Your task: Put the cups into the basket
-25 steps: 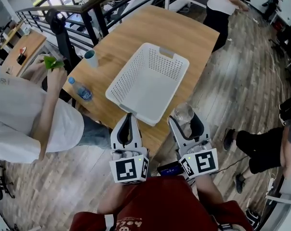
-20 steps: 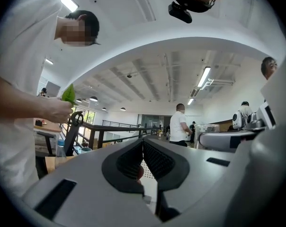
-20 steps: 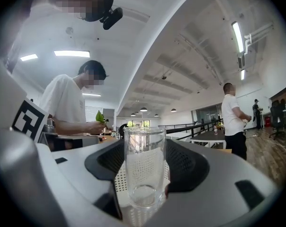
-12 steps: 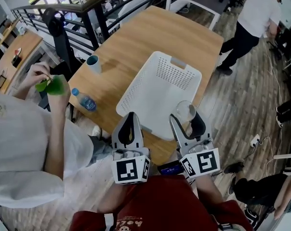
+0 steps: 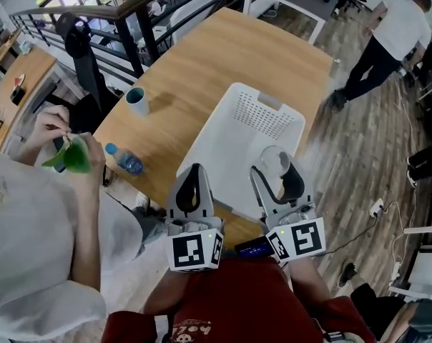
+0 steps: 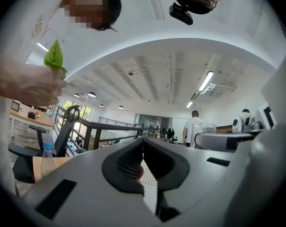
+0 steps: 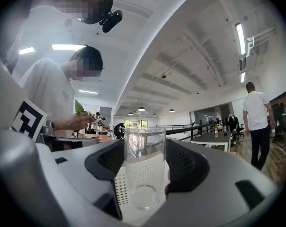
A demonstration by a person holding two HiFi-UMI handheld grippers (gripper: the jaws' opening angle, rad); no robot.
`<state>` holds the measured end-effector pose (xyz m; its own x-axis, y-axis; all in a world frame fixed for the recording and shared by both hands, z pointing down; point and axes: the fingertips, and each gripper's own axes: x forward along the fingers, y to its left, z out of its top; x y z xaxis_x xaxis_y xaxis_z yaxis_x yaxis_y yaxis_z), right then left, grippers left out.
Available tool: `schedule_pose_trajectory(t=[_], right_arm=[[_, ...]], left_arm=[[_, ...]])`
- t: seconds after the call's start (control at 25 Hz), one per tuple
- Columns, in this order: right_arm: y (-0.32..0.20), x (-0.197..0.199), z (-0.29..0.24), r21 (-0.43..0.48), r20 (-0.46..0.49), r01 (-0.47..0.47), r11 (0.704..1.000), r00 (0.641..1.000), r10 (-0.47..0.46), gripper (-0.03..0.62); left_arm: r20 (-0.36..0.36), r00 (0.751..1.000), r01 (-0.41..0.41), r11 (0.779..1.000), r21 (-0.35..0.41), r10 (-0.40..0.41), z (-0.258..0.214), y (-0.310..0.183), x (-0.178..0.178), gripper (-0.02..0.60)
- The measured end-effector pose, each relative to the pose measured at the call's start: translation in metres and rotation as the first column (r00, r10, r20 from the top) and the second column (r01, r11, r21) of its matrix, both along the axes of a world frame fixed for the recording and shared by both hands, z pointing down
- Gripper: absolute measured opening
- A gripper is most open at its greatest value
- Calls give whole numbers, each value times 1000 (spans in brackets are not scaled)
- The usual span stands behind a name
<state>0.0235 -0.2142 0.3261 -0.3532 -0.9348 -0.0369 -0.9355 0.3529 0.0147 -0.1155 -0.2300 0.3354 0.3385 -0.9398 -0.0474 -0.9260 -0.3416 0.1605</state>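
Hard to make out in head view: clear glass cup, washed out against the white basket behind it; reads far better in right gripper view, upright. Near end of basket hidden behind both grippers; cannot tell whether glass cup hangs over the basket's inside or just short of its rim. Hands holding the grippers hidden under the marker cubes. Left gripper view mostly blocked by the gripper's own body, only a sliver of perforated basket wall showing past the fingers. At left, bystander cut off by frame edge, pinching a green leaf. Pointing level toward basket: right gripper, fingers clamped on the glass cup from either side. Just beside it and parallel, also level: left gripper, fingers pressed together, nothing between. On worktop, teal cup upright, well apart from basket's left side; water bottle near the worktop's left edge. Beyond the worktop, another person on the floor, small.
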Motion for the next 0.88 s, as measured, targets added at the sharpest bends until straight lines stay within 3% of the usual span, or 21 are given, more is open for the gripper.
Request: schedule_pose_trajectory(t=[0.88], right_arm=[[-55,56,14,-5,77,156,988,985,-155,273]], left_arm=[[84,987,136,991,-17,-134,3,-37,61,8]])
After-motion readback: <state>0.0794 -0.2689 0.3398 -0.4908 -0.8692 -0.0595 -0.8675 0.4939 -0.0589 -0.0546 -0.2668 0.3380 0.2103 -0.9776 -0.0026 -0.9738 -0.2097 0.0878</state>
